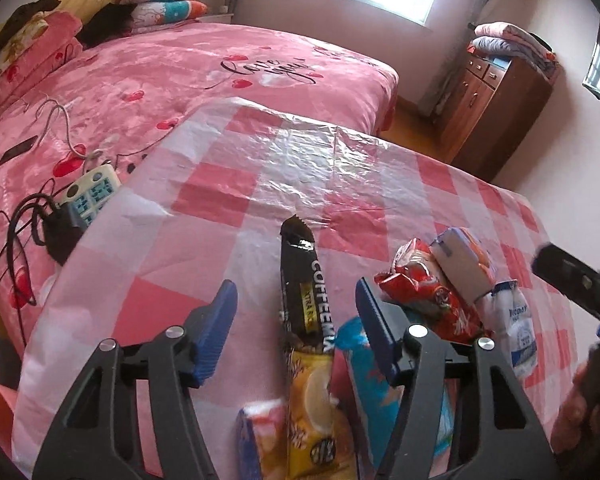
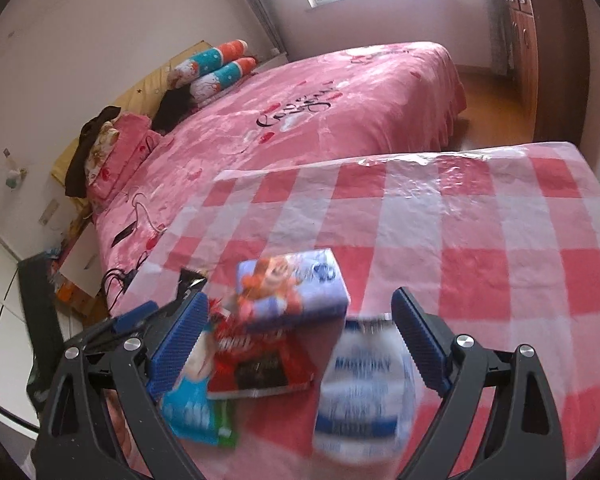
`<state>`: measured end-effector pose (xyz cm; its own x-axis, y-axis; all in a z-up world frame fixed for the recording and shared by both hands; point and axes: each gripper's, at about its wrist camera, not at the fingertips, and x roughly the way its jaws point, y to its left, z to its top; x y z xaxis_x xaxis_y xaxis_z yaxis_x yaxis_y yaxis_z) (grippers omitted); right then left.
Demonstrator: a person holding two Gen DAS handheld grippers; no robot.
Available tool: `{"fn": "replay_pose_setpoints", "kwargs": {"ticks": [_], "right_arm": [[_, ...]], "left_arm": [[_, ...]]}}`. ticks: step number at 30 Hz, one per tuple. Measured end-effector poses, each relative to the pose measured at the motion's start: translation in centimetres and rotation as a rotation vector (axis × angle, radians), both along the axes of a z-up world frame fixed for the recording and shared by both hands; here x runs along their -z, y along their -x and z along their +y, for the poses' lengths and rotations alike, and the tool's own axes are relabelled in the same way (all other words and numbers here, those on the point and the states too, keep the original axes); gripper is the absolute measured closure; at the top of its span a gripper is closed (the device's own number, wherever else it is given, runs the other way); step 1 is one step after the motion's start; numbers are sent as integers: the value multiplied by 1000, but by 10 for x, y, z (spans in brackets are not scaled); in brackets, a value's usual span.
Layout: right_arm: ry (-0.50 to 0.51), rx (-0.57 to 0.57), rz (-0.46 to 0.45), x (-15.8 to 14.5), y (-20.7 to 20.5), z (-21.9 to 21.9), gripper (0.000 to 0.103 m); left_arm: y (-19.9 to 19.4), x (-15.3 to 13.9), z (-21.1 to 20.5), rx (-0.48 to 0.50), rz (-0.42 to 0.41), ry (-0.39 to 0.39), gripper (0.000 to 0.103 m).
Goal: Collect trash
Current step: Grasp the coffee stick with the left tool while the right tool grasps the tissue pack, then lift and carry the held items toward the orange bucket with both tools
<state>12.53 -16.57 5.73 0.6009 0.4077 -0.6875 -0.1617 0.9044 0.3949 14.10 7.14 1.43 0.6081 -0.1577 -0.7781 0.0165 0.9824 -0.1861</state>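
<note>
The long black coffee packet should be pinched gently between the left gripper's wide-open jaws.

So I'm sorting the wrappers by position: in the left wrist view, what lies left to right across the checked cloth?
Black coffee sachet → red snack wrapper → pale tissue pack → white-and-blue packet. The yellow and blue packets near the camera overlap too much to place.
</note>
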Motion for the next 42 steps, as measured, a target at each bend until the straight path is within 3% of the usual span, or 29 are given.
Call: {"fn": "replay_pose_setpoints", "kwargs": {"ticks": [4, 8, 11, 13, 26, 42], "right_arm": [[-12, -13, 26, 15, -21, 6, 11], [17, -54, 21, 23, -29, 19, 11], [53, -94, 23, 29, -29, 31, 25], [95, -110, 11, 33, -25, 38, 26], [93, -178, -24, 31, 24, 52, 29], [92, -178, -35, 30, 118, 48, 29]], "left_arm": [[-7, 8, 0, 2, 15, 7, 57], [-6, 10, -5, 1, 2, -6, 64], [-4, 11, -9, 7, -8, -14, 72], [-2, 11, -11, 14, -12, -16, 75], [32, 10, -11, 45, -10, 36, 77], [124, 13, -4, 100, 33, 150, 80]]}}
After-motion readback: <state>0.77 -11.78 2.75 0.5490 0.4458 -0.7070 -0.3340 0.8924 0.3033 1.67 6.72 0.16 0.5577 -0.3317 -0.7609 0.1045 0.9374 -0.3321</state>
